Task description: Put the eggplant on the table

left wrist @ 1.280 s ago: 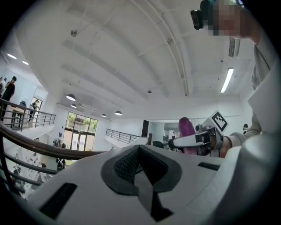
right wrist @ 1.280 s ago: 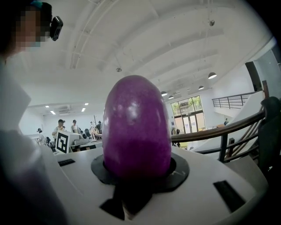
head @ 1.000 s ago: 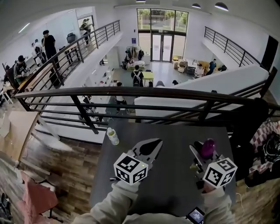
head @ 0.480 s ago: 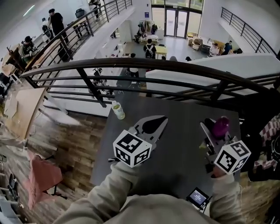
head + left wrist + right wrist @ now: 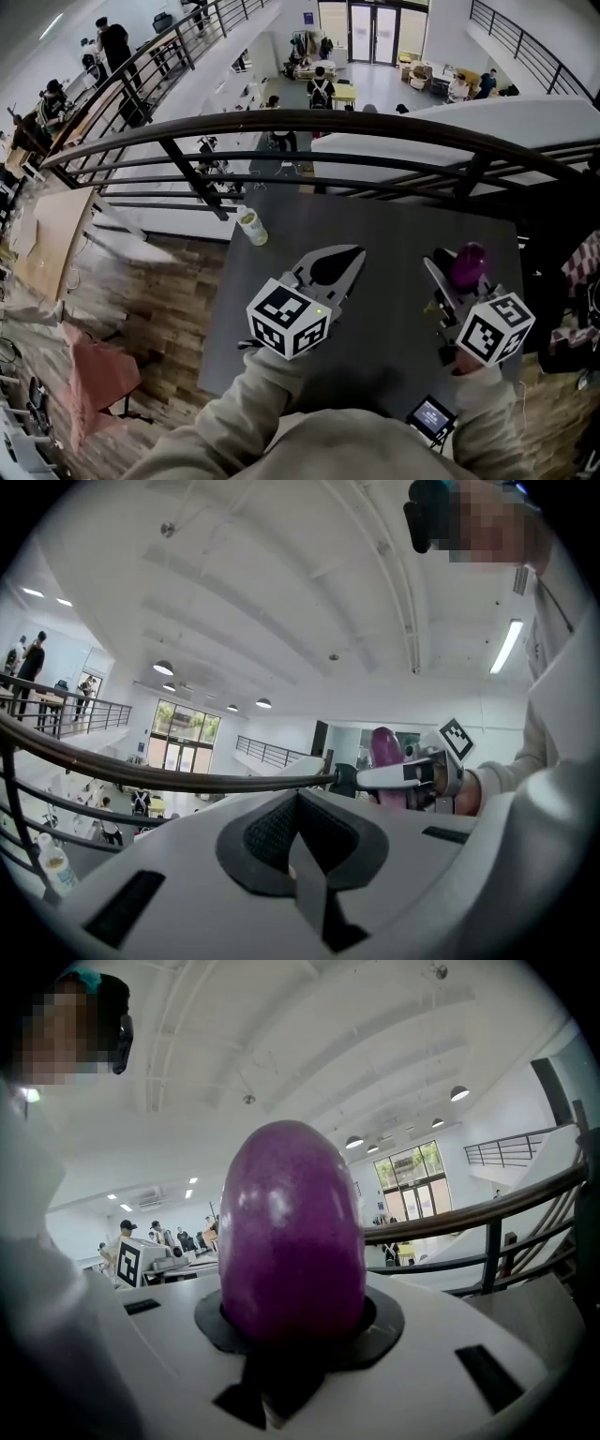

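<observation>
Purple eggplant (image 5: 291,1232) is clamped in the right gripper (image 5: 457,270) over the table (image 5: 375,225), the left gripper (image 5: 352,253) is closed and empty; next, probably, lower and release.

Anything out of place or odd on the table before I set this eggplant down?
Nothing spilled or damaged. Only the bottle stands out: it sits right at the table's far left corner, near the edge. The eggplant stands upright in the right gripper.
</observation>
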{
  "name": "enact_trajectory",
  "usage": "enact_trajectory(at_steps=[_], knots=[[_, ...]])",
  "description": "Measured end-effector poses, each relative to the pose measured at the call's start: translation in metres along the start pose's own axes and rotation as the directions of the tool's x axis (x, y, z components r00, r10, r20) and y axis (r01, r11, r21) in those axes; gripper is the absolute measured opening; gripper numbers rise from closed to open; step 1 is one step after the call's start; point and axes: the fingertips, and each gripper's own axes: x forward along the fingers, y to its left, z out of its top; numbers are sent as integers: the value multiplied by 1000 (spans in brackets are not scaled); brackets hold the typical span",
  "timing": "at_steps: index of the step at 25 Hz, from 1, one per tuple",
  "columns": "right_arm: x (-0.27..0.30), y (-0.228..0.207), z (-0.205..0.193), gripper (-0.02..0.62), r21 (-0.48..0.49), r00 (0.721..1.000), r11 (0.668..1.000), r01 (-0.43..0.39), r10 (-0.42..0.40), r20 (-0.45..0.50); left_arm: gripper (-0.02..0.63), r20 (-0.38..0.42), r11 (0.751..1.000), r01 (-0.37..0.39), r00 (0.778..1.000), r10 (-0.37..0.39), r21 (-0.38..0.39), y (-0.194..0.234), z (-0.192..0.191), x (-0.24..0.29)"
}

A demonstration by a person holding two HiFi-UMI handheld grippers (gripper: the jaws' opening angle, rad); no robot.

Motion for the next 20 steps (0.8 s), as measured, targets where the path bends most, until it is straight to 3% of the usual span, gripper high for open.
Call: enact_trajectory(at_steps=[20], knots=[[-45,-23,-47,143,60,995,996,66,-61,-84,5,-82,996,53,995,-58,-67,-40,-54,10]])
